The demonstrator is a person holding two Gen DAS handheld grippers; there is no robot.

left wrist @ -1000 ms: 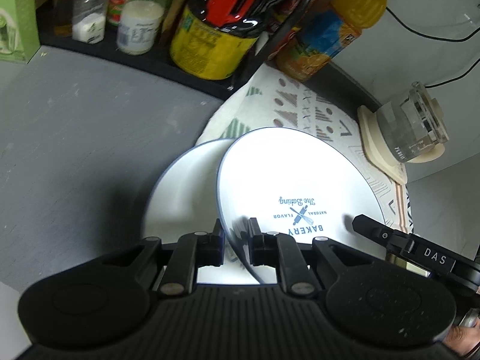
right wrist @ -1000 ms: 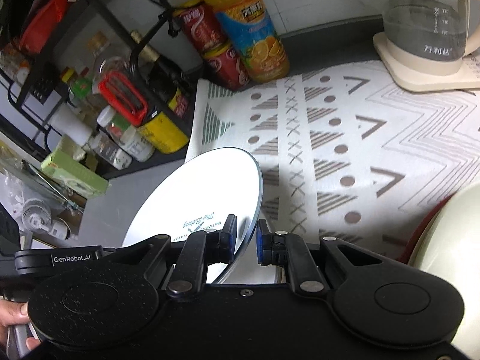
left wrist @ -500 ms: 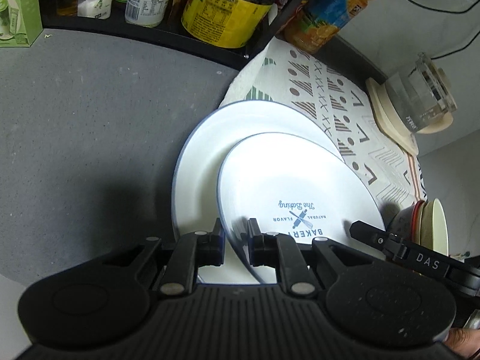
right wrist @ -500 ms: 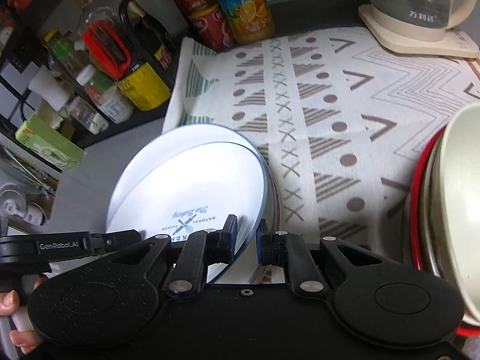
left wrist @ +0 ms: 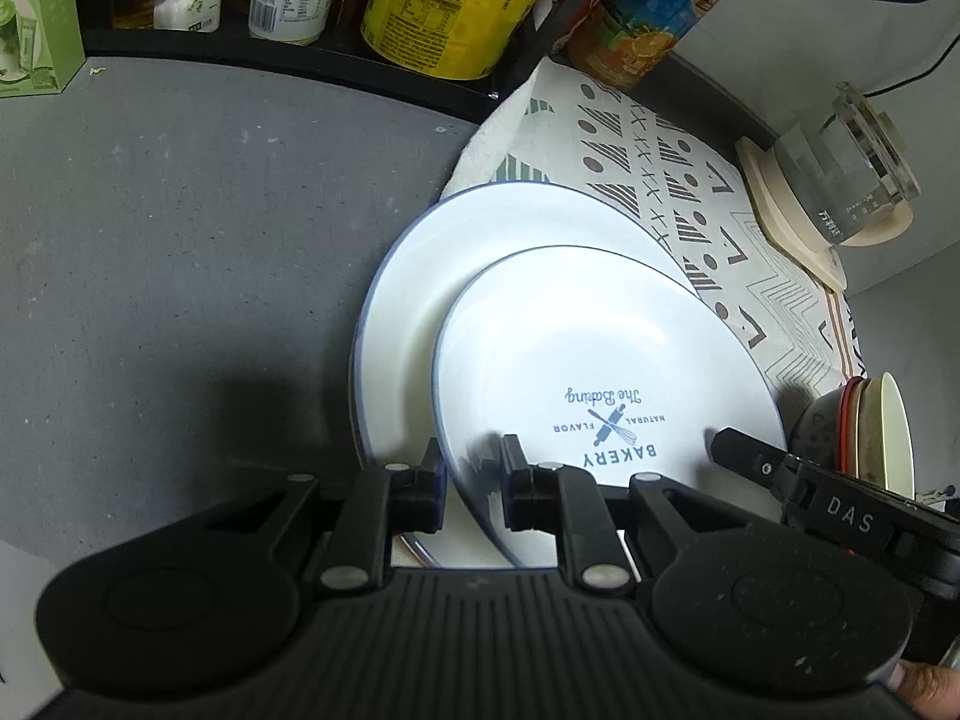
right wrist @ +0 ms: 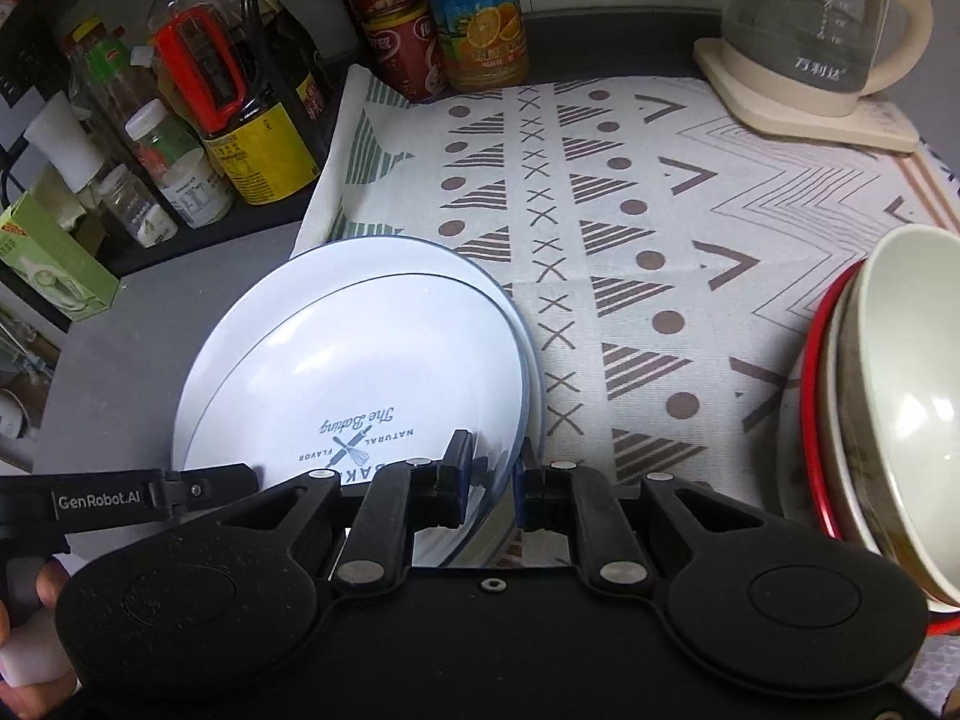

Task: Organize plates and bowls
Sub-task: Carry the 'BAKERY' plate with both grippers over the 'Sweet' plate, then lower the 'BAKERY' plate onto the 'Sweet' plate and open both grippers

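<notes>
I've got the printed plate (left wrist: 606,360), white w/ blue rim and "BAKERY" logo, at frame centre in both views, sitting over a larger plate (left wrist: 480,252) that shows as a crescent toward upper left. Can't tell if the top one lies fully down on it or is a bit tilted. The larger plate sits half on the grey counter (left wrist: 180,240), half on the patterned cloth (right wrist: 630,228).

Left gripper (left wrist: 473,480) at lower centre of its view: fingers pinch the near-left rim of the printed plate, one pad either side. Right gripper (right wrist: 491,480), lower centre of its view, is clamped on the near-right rim the same way. So both are closed on the same plate, each visible in the other's cam at the frame edge.

Stacked bowls (right wrist: 888,396) at right edge of the right view, cream one innermost w/ a red rim outside, near the plates but apart. Glass kettle (right wrist: 810,30) on its cream base, upper right, on the cloth's far corner. Orange juice bottle (right wrist: 480,12) and red cans (right wrist: 396,36) top centre, at the cloth's far edge. Yellow-label bottle (left wrist: 444,6) plus small jars on a dark shelf along the top. Green box (left wrist: 36,24) upper left.
</notes>
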